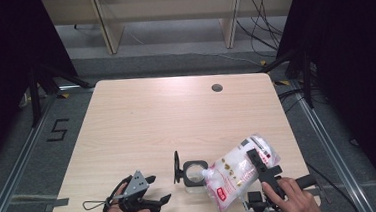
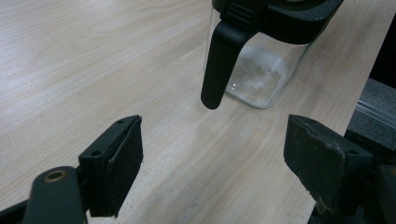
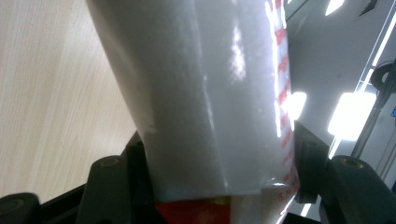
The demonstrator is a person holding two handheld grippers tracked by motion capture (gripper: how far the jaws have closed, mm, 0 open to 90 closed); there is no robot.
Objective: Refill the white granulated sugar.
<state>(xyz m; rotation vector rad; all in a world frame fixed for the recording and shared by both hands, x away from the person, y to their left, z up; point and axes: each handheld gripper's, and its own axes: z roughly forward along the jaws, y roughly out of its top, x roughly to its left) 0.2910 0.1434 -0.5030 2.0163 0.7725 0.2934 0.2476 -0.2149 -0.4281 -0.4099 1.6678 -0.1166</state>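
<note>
Table point(image 1: 176, 112): pale wood, work at its near edge. Bag point(image 1: 240, 170): white with red print, tilted, long axis running from upper right down to lower left, its low corner at the mouth of the jar and touching or just over the rim; held clamped across its middle by the right tongs point(image 1: 260, 167). Jar point(image 1: 194, 173): clear, black rim, lid flipped open to its left, a little white at the bottom. Left tongs point(image 1: 154, 191): wide, empty, resting left of the jar, nearer to it than the right hand.

Glossy plastic bag point(image 1: 238, 170); matt wood table point(image 1: 152, 118)
</note>
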